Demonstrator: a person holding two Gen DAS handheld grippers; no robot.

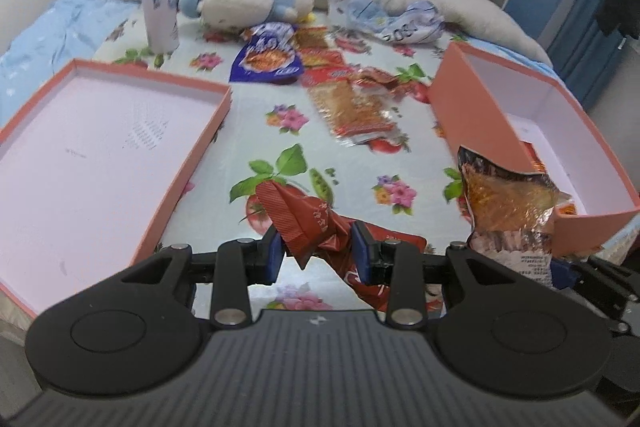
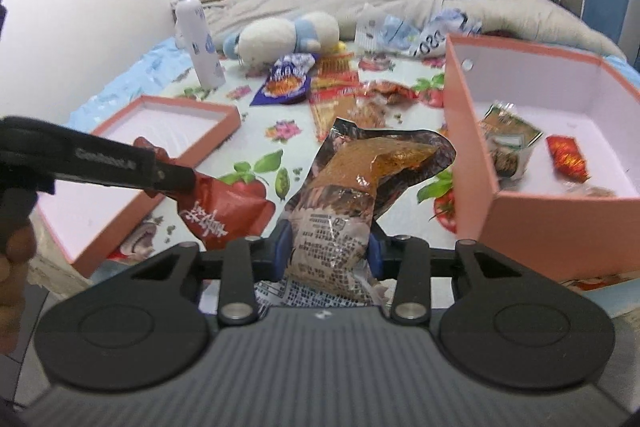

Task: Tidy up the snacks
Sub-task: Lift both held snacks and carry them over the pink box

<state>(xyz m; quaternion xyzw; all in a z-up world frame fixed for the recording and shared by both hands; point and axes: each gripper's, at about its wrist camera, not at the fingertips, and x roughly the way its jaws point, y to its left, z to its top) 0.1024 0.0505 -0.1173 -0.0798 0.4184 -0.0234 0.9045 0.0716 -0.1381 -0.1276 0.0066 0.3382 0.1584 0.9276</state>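
Left gripper (image 1: pixel 318 251): blue pads clamped on a crinkled dark-red foil packet (image 1: pixel 308 223), held above the floral sheet (image 1: pixel 224 147).
Right gripper (image 2: pixel 328 253): pads pinching a glossy brown-and-clear wrapper (image 2: pixel 352 187), creased, lifted beside the box.
Box (image 2: pixel 472 131): pink card, white inside, deep; holds small packets.
Lid (image 1: pixel 192 139): shallow pink tray, lying flat, left.
Loose snacks (image 1: pixel 348 99): shiny red and purple wrappers, mid-bed.
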